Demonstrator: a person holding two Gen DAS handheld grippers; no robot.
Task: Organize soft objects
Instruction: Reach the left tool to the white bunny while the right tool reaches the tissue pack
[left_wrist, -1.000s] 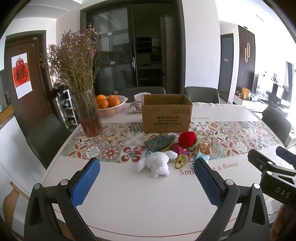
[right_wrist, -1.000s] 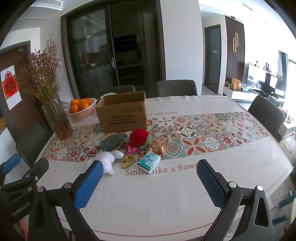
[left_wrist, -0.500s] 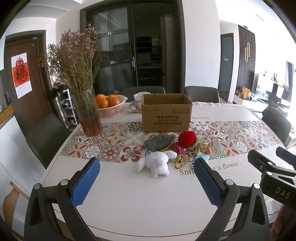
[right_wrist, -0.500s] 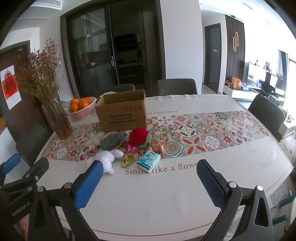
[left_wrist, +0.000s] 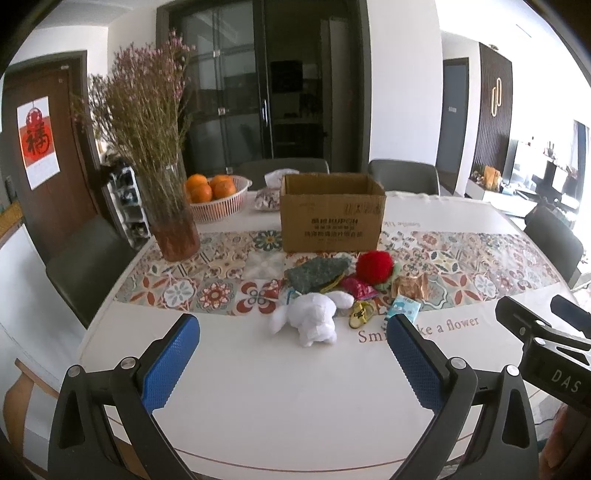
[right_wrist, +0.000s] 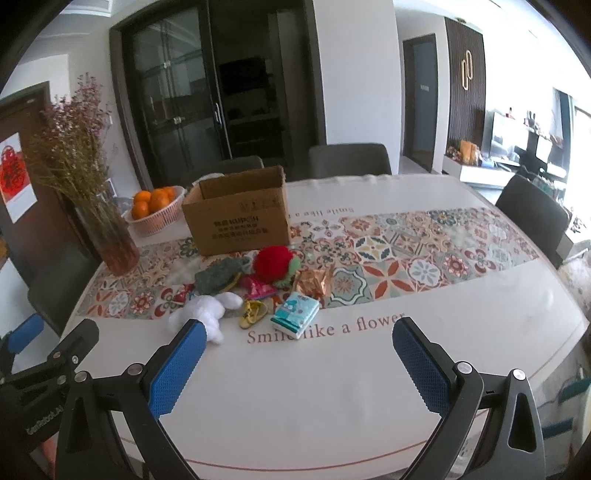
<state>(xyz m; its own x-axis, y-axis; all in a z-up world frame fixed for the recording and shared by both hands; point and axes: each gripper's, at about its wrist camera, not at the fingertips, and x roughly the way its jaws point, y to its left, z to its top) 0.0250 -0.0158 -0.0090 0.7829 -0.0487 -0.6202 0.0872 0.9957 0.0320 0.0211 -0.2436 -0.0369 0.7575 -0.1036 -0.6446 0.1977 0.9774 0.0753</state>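
Note:
A white plush toy (left_wrist: 312, 319) (right_wrist: 207, 314) lies mid-table among a green-grey cloth (left_wrist: 317, 273), a red pompom (left_wrist: 373, 264) (right_wrist: 272, 264), a pink pouch (left_wrist: 356, 288), a small yellow shoe (left_wrist: 360, 314), a tissue pack (right_wrist: 294, 315) and a copper foil bag (right_wrist: 314, 282). An open cardboard box (left_wrist: 330, 218) (right_wrist: 238, 218) stands behind them. My left gripper (left_wrist: 291, 354) is open and empty, short of the plush. My right gripper (right_wrist: 295, 360) is open and empty, short of the tissue pack.
A glass vase of dried flowers (left_wrist: 171, 221) stands at the left. A basket of oranges (left_wrist: 218, 197) sits behind it. Grey chairs ring the white table (left_wrist: 258, 387). The right gripper's body shows at the left wrist view's right edge (left_wrist: 546, 343).

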